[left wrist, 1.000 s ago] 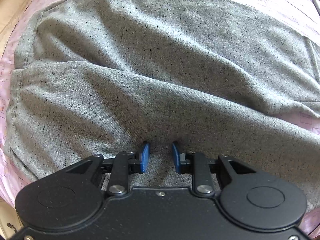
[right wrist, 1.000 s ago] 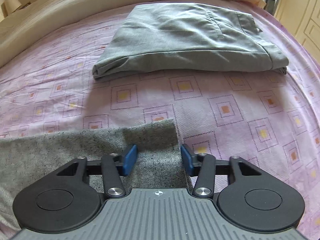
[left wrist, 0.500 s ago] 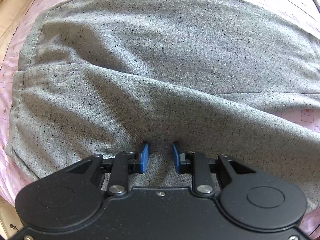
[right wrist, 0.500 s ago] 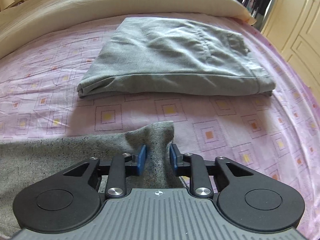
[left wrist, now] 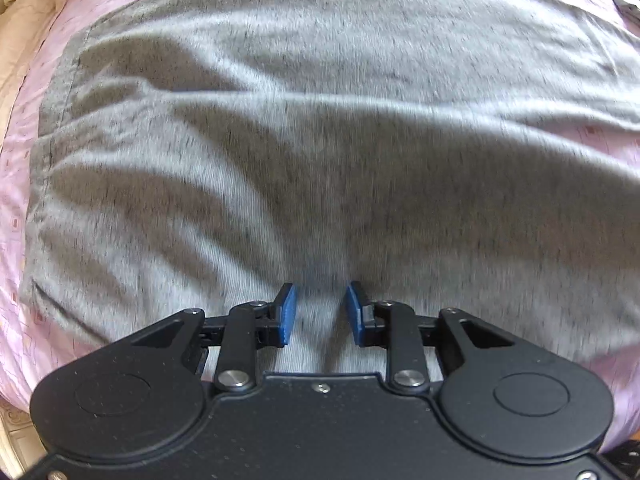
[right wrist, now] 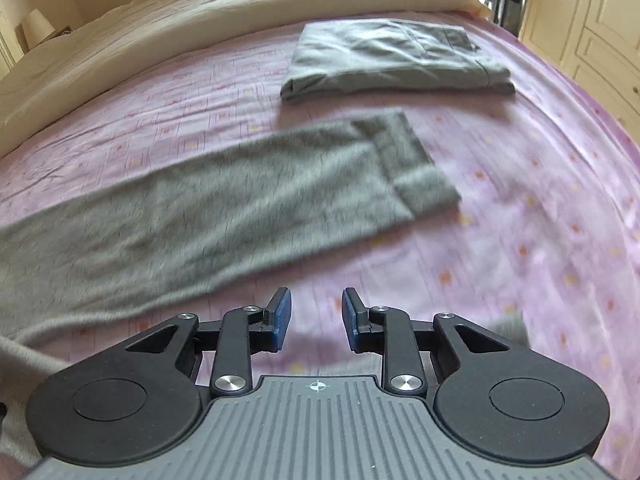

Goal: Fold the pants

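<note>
Grey speckled pants (left wrist: 320, 140) lie spread on the pink patterned bedsheet (right wrist: 520, 220). My left gripper (left wrist: 320, 312) points straight down onto them. A ridge of cloth sits bunched between its blue pads, creases fan out from it, and the jaws are opening. In the right wrist view one pant leg (right wrist: 224, 208) lies stretched flat, its hem (right wrist: 416, 164) towards the right. My right gripper (right wrist: 316, 316) hovers over bare sheet in front of that leg, jaws partly apart with nothing between them.
A second pair of grey pants (right wrist: 396, 60), folded, rests farther back on the bed. A cream duvet (right wrist: 200, 8) covers the far side. Cream wardrobe doors (right wrist: 592, 20) stand at the right. A blurred grey patch (right wrist: 512, 324) shows beside the right gripper.
The right gripper closed on the leg hem, then let it go and pulled back and up; the leg now lies flat. The left gripper shifted, dragging fresh creases into the cloth.
</note>
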`<state>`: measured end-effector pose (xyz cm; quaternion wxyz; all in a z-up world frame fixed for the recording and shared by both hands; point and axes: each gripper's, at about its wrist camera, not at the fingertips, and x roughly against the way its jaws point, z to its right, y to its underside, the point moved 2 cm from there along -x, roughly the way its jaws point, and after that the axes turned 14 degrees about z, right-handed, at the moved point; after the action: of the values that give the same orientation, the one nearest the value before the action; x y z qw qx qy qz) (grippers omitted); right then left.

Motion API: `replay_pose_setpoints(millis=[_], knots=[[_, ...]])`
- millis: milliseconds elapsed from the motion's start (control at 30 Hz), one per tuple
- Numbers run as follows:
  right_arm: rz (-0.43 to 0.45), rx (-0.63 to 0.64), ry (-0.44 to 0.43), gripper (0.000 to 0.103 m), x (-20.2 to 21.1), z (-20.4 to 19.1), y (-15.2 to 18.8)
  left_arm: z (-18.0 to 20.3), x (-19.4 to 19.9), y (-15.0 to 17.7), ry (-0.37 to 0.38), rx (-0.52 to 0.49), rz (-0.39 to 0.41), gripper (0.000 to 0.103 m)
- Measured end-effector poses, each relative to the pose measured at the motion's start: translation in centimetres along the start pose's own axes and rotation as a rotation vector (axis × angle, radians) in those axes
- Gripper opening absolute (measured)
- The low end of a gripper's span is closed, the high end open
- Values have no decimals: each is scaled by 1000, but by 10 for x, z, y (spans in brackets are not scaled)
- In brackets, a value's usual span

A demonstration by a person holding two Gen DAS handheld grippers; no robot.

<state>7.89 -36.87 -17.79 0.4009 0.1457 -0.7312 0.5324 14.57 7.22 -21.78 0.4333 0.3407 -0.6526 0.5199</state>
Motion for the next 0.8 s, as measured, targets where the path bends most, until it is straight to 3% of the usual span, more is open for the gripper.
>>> replay_pose_setpoints(millis=[200, 367, 400, 433, 700, 800], knots=[[-26, -166, 147, 27, 53, 14, 73, -4, 10, 44, 25, -13, -11, 46], [-16, -302, 310, 28, 76, 42, 109, 1, 20, 59, 37, -64, 8, 47], [-8, -344, 324, 32, 78, 49, 113, 1, 22, 62, 42, -60, 3, 47], [3, -386, 334, 37, 80, 56, 116, 0, 24, 64, 44, -53, -1, 47], [83, -593, 373, 42, 73, 95, 119, -32, 50, 78, 12, 45, 28, 47], [78, -655, 328, 42, 65, 102, 113, -46, 50, 77, -4, 105, 42, 47]])
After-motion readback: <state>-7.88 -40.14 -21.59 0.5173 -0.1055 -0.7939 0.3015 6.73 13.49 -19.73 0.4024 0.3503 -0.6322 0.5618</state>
